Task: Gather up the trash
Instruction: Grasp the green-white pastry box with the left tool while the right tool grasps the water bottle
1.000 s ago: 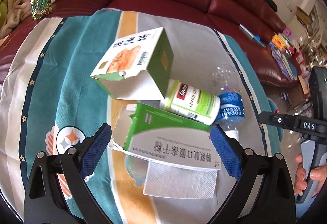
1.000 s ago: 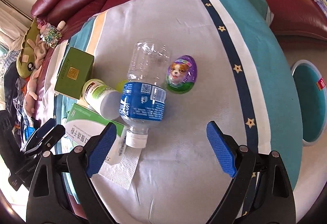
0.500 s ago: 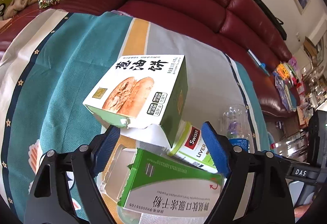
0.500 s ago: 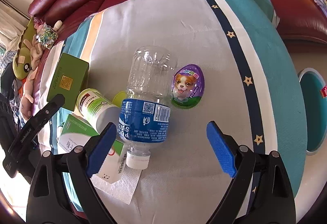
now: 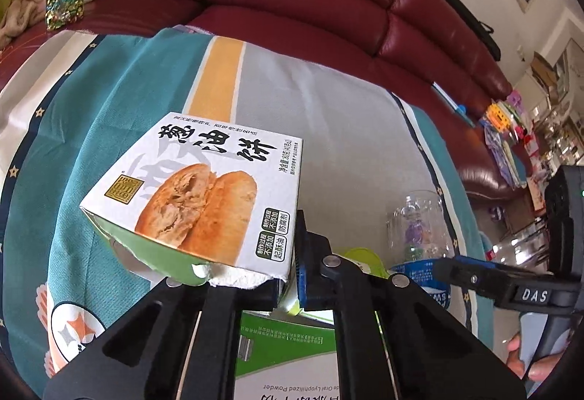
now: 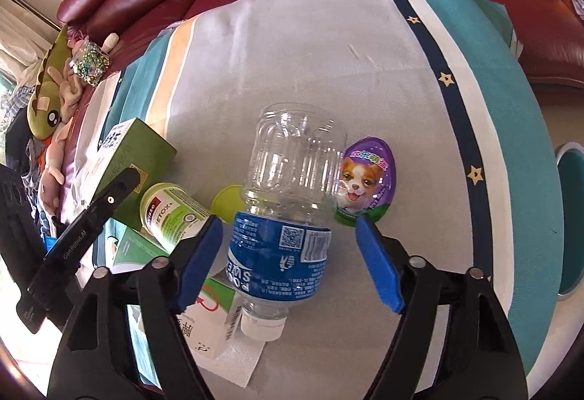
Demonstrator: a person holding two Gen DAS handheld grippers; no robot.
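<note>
Cardboard pastry box (image 5: 204,195) clamped in left tool (image 5: 233,275) | right tool (image 6: 288,261) agape astride bottle (image 6: 288,217) (label perhaps "SWEAT")

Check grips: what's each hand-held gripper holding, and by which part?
Left hand-held gripper is shut on the white-and-green cardboard pastry box at its torn open end. Right hand-held gripper is open, straddling the clear plastic bottle.

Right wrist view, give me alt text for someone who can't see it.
The open right tool straddles a clear plastic bottle lying on a striped cloth. A purple toy egg lies beside it, with a supplement jar and green boxes on the other side.
</note>
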